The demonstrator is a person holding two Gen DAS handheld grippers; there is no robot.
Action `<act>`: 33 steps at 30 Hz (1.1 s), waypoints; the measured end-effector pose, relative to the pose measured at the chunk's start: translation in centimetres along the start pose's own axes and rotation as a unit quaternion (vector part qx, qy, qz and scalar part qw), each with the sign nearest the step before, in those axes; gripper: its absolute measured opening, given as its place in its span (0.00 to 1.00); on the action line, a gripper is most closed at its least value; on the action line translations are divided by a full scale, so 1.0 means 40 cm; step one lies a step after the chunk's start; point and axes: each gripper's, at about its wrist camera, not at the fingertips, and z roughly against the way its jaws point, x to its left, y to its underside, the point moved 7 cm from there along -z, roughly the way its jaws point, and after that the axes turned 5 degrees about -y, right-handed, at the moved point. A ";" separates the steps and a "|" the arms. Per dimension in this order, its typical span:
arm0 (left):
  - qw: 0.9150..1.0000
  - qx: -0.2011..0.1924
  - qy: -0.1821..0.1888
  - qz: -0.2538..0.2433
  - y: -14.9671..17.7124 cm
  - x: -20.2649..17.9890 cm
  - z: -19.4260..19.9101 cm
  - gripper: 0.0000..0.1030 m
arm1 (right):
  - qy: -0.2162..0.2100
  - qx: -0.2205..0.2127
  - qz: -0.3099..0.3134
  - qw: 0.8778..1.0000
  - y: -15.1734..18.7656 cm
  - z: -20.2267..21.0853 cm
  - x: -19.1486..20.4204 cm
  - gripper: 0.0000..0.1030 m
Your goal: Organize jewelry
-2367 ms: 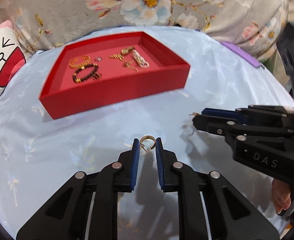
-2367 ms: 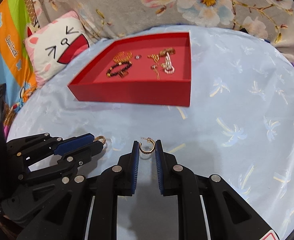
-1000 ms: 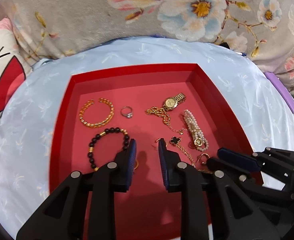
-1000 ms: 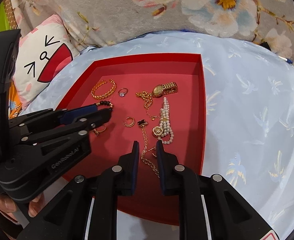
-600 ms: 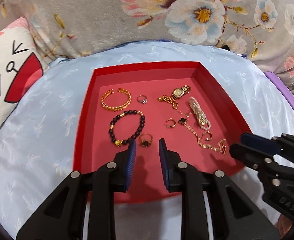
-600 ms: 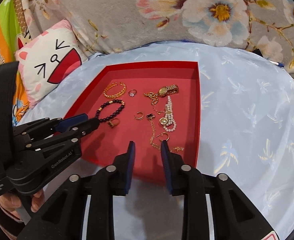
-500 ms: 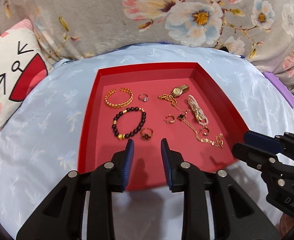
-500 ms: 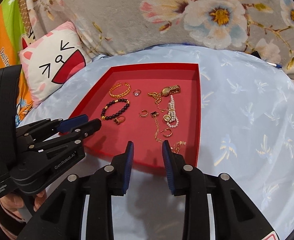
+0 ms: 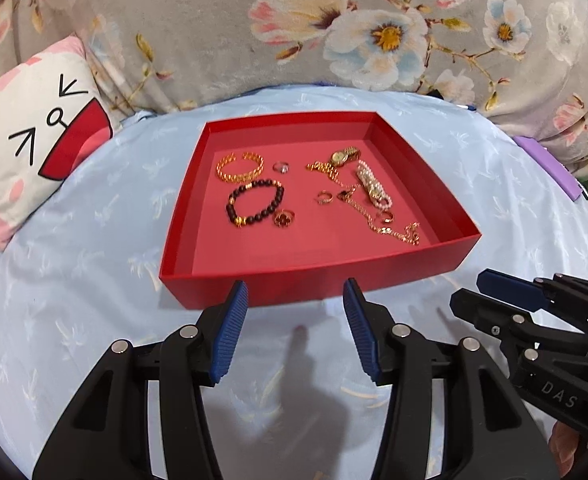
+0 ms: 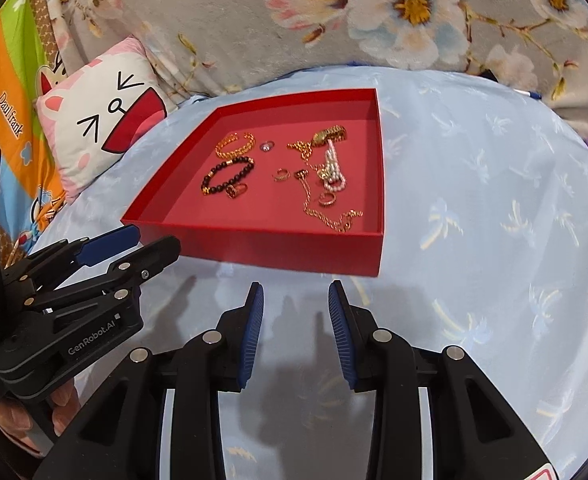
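The tray (image 9: 309,280) was red; behind it hung a grey cloth (image 9: 214,40) with pink-and-white flowers, beneath it a pale blue cover (image 9: 74,260) with faint palm prints.

Left claw (image 9: 295,292) and right claw (image 10: 295,292) gape empty.

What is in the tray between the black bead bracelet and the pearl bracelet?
In the left wrist view, a small gold hoop earring lies between the black bead bracelet and the pearl bracelet in the red tray.
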 end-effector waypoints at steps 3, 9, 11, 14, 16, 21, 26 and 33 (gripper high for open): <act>1.000 0.010 -0.003 0.011 0.013 0.003 -0.014 0.47 | 0.007 0.000 0.000 1.000 0.003 -0.009 -0.003 0.35; 1.000 0.019 -0.012 0.021 0.035 0.008 -0.036 0.49 | 0.020 -0.005 0.005 1.000 0.010 -0.023 -0.002 0.41; 0.999 0.017 -0.019 0.021 0.043 0.009 -0.042 0.58 | 0.029 -0.005 0.011 0.999 0.016 -0.030 0.000 0.42; 0.999 0.018 -0.023 0.022 0.051 0.007 -0.049 0.59 | 0.031 -0.001 0.014 0.999 0.025 -0.043 0.002 0.42; 0.999 0.017 -0.029 0.021 0.056 0.007 -0.053 0.59 | 0.035 -0.002 0.018 0.999 0.026 -0.046 0.004 0.43; 0.999 0.021 -0.038 0.018 0.066 0.005 -0.067 0.59 | 0.045 -0.008 0.024 0.999 0.025 -0.045 0.008 0.48; 0.998 0.022 -0.048 0.019 0.070 0.006 -0.074 0.62 | 0.050 -0.009 0.025 0.998 0.024 -0.046 0.007 0.48; 0.998 0.025 -0.055 0.025 0.076 0.013 -0.085 0.66 | 0.056 -0.006 0.024 0.998 0.026 -0.053 0.003 0.50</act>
